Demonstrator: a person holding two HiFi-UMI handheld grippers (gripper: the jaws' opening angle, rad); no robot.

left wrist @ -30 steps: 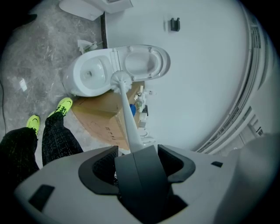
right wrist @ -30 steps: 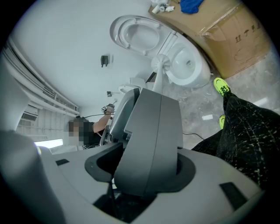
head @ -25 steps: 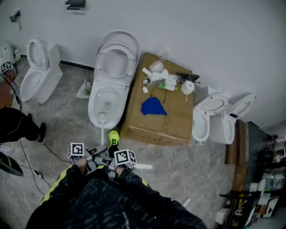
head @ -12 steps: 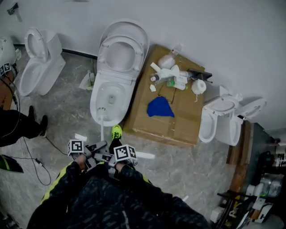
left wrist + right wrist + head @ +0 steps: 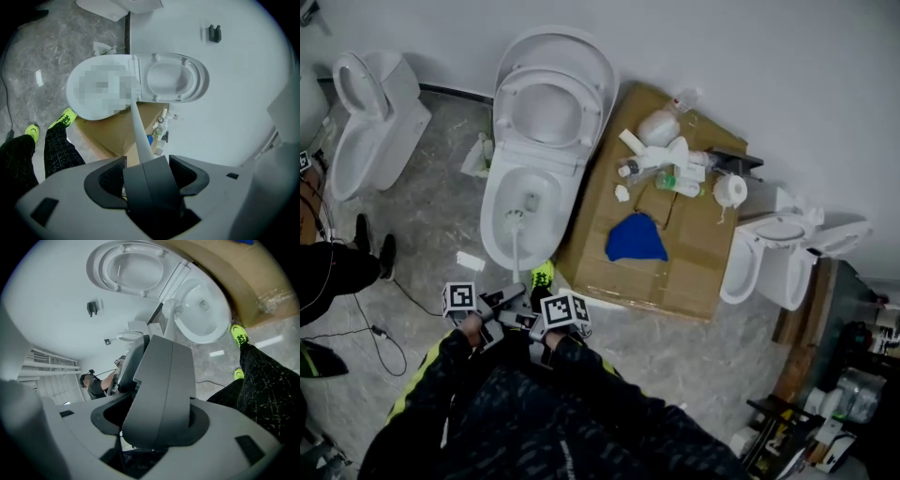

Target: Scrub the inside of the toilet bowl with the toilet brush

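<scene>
Toilet brush (image 5: pixel 516 219) head has pushed deeper into the toilet bowl (image 5: pixel 566 208), left gripper (image 5: pixel 149 163) clamped on its white handle to steer, right gripper (image 5: pixel 161 347) jaws pressed together, nothing visible between, probably steadying alongside.

Your sleeves (image 5: pixel 455 389): dark speckled fabric with a neon-yellow stripe down the outer arm. Your trousers (image 5: pixel 262 376): black, flecked with thin pale lines. Your shoes (image 5: pixel 64 117): neon yellow-green with dark markings. Your left hand-held gripper (image 5: pixel 146 162) and right hand-held gripper (image 5: pixel 159 341): light grey body, dark grey jaws, each carrying a white cube (image 5: pixel 460 298) printed with black square markers.
</scene>
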